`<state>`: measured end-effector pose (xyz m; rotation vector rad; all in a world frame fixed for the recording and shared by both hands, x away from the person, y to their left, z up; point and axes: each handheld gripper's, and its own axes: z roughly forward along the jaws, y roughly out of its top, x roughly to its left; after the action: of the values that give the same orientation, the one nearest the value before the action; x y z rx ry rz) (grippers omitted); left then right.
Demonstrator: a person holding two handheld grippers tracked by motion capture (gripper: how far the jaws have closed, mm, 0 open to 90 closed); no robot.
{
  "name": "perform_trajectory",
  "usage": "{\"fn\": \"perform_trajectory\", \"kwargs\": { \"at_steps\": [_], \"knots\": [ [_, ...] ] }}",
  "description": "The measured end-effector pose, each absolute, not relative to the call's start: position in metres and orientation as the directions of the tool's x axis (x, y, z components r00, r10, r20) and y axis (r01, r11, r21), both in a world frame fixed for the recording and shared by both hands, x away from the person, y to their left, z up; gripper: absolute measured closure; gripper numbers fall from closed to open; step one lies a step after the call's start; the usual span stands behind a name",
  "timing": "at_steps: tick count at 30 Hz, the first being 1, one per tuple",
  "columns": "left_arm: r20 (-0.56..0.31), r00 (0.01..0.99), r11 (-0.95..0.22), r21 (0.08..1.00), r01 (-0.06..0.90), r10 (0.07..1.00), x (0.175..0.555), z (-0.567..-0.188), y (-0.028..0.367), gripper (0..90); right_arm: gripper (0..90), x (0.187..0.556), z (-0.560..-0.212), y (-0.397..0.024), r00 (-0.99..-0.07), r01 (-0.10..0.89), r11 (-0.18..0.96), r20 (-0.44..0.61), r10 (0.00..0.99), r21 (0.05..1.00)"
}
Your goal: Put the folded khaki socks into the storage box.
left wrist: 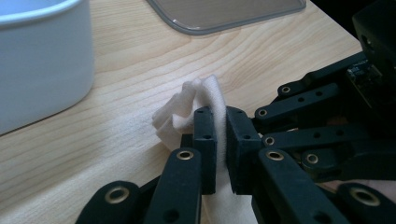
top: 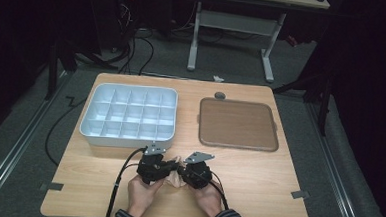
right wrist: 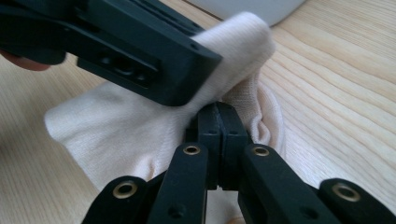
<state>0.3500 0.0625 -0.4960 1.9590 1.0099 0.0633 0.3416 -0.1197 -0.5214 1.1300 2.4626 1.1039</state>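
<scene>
Pinching one cream cloth (top: 176,173), left hand-held gripper (left wrist: 220,122) and right hand-held gripper (right wrist: 218,122) both clamped on it, high view adding a white divided tray (top: 129,116).

Grey carpeted floor (top: 24,129) lay around the wooden table (top: 256,192), white-legged desk (top: 235,25) stood beyond it, black cables (top: 134,50) trailed near that desk, surroundings were dark.

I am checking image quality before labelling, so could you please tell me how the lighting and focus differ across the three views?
High view: the table is evenly lit but its surroundings sink into darkness. Left gripper view: the cloth is sharp, while the white organiser box beside it is soft. Right gripper view: the right tongs pinching the cloth are fairly sharp, and the left tongs crossing the frame look slightly blurred.
</scene>
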Motion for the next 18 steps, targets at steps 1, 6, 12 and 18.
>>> {"fn": "perform_trajectory", "kwargs": {
  "at_steps": [1, 6, 12, 18],
  "knots": [
    [-0.33, 0.664, -0.257, 0.737, 0.625, 0.671, 0.351, -0.496, 0.063, 83.8, 89.9, 0.342, -0.521, -0.119, -0.681, 0.568, 0.419, 0.117, 0.723, 0.709],
    [-0.311, 0.651, -0.271, 0.724, 0.634, 0.693, 0.351, -0.495, 0.063, 84.1, 89.2, 0.342, -0.521, -0.117, -0.688, 0.565, 0.422, 0.122, 0.715, 0.709],
    [-0.307, 0.641, -0.283, 0.706, 0.649, 0.704, 0.351, -0.492, 0.062, 84.6, 83.2, 0.337, -0.517, -0.12, -0.689, 0.553, 0.426, 0.106, 0.717, 0.716],
    [-0.29, 0.639, -0.298, 0.699, 0.65, 0.712, 0.351, -0.493, 0.059, 84.6, 77.9, 0.328, -0.507, -0.136, -0.665, 0.539, 0.396, 0.087, 0.742, 0.743]
  ]
}}
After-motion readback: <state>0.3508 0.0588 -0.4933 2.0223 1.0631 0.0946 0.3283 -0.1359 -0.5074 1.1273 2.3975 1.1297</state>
